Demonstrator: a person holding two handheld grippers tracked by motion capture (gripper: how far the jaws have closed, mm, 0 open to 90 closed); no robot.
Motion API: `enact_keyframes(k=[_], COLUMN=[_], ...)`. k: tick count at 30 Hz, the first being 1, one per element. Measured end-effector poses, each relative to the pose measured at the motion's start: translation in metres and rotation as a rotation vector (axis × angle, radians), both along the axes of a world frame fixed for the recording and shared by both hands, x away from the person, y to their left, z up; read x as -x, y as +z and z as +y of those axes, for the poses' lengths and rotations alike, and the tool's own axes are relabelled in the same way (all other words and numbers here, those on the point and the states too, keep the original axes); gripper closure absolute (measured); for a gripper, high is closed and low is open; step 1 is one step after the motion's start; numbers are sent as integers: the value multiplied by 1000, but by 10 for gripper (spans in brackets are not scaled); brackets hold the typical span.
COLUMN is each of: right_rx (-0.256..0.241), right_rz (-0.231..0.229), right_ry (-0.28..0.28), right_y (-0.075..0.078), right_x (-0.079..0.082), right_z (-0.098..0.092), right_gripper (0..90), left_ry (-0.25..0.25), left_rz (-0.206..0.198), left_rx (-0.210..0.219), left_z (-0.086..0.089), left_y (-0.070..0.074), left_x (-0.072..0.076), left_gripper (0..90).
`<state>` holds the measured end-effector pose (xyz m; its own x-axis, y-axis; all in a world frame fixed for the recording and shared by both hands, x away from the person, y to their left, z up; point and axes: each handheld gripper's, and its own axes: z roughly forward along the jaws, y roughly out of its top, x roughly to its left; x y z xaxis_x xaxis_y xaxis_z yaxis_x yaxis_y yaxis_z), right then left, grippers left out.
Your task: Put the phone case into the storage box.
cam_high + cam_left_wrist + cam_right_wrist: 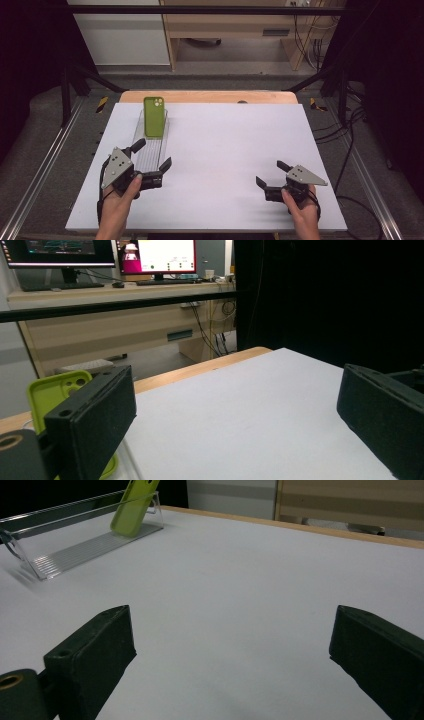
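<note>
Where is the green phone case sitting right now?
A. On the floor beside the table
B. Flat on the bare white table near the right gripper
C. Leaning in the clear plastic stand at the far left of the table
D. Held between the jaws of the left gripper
C: the green phone case leans in the clear plastic stand, and both grippers are open and hold nothing.

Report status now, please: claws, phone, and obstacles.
Left claw open beside the rack. Right claw open, holding nothing. Green phone leaning in the rack, untouched. Nothing between.
</note>
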<state>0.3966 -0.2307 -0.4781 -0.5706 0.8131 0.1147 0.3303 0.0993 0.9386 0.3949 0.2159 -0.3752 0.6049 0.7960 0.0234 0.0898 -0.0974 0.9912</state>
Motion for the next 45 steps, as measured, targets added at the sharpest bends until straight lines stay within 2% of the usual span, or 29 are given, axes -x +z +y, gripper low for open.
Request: enact_keyframes(k=[7, 18, 25, 36, 40, 45], right_rx=[-1, 2, 6, 39, 51, 60], right_rz=[3, 6, 3, -34, -51, -49], right_ry=[2, 13, 11, -13, -14, 0], right_y=[0, -1, -1, -1, -1, -2], right_x=[0, -1, -1, 0, 0, 0], right_z=[0, 0, 0, -3, -3, -1], right_gripper=[45, 46, 46, 44, 43, 43], left_ry=[22, 65, 91, 130, 142, 165], left_rz=[-9, -34, -37, -23, -22, -22], left_rx=[-11, -2, -16, -24, -21, -14], left_z=[14, 37, 52, 72, 79, 88], left_y=[-1, 1, -2, -15, -19, -23], left_x=[5, 14, 15, 17, 17, 17], left_gripper=[19, 19, 19, 19, 20, 21])
